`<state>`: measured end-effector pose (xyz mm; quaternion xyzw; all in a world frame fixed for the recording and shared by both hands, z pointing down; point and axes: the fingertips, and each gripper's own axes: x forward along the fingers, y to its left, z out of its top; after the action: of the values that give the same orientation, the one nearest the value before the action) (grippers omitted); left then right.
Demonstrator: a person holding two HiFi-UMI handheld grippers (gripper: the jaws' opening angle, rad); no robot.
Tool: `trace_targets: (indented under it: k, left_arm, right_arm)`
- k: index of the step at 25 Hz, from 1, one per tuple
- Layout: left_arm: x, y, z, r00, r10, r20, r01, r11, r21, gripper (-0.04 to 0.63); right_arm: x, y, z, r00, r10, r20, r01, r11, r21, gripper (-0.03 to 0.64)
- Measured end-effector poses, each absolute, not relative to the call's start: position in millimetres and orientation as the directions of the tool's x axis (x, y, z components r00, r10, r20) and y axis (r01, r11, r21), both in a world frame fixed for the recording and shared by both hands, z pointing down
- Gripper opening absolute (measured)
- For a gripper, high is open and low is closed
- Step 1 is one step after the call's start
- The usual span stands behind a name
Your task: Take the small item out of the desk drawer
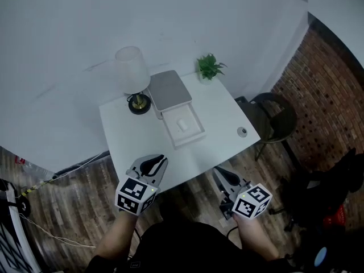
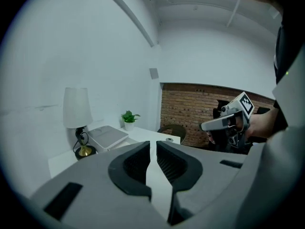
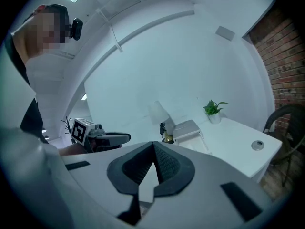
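A white table [image 1: 219,110] is seen from above, set against a pale wall, and on it a low box [image 1: 169,89] with a grey top is placed toward the far side. The drawer [image 1: 192,134] of this box is pulled out toward the person, and the small white item [image 1: 182,124] is seen lying near the middle of the drawer floor, uncovered and apart from the drawer walls. A lamp [image 1: 132,68] with a white shade and a dark, brass-toned foot is stood just beside the box on its left, and a potted plant [image 1: 210,67] is set close behind the box's right corner. A small round object [image 1: 243,132] is left near the table's right edge, well apart from the drawer. A dark chair [image 1: 274,118] is placed just off that edge, before a brick wall [image 1: 324,90]. Cables [image 1: 51,178] are strewn on the wooden floor [image 1: 68,203] at the left. The left gripper [image 1: 159,161] is held over the table's near edge, with a bare strip of tabletop between it and the drawer front; its jaws are closed to a thin slit with nothing gripped. The right gripper [image 1: 222,176] is held off the near right corner, above the floor, its jaw tips brought together and likewise empty.
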<state>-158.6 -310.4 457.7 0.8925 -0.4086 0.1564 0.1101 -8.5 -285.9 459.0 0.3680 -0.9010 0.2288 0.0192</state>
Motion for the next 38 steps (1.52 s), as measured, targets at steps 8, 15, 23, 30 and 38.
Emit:
trace_targets:
  k: [8,15,23,30,38]
  left_arm:
    - [-149.2,-370.0,489.6,0.676,-0.588,0.444,-0.671,-0.74,0.042,0.11]
    - [-121.9,-431.0,525.9,0.654,-0.552,0.518,-0.657,-0.753,0.028,0.178]
    - [-105.2,-485.3,599.5,0.566,-0.492,0.662,-0.642,-0.766,-0.021,0.219]
    - [-76.1,-506.8,629.2,0.569,-0.45,0.688,-0.581,-0.812,-0.05,0.225]
    - [-67.0,-524.6,660.4,0.45,-0.398,0.8,-0.512,-0.849,-0.134,0.262]
  right_arm:
    - [-25.8,-307.1,469.9,-0.703,-0.675,0.222,-0.689,0.572,-0.445,-0.002]
    - [-1.5,-327.2,502.9,-0.696,-0.659,0.285,-0.699,0.533,-0.477,0.0]
    - [19.1,-352.5,553.2,-0.701,-0.635,0.324,-0.685,0.473,-0.553,0.0]
    - [18.1,-369.3,568.1,-0.73,-0.606,0.316,-0.651,0.474,-0.593,0.0]
    - [34.0,-382.3,565.9,-0.719,-0.623,0.309,-0.656,0.459,-0.6,-0.001]
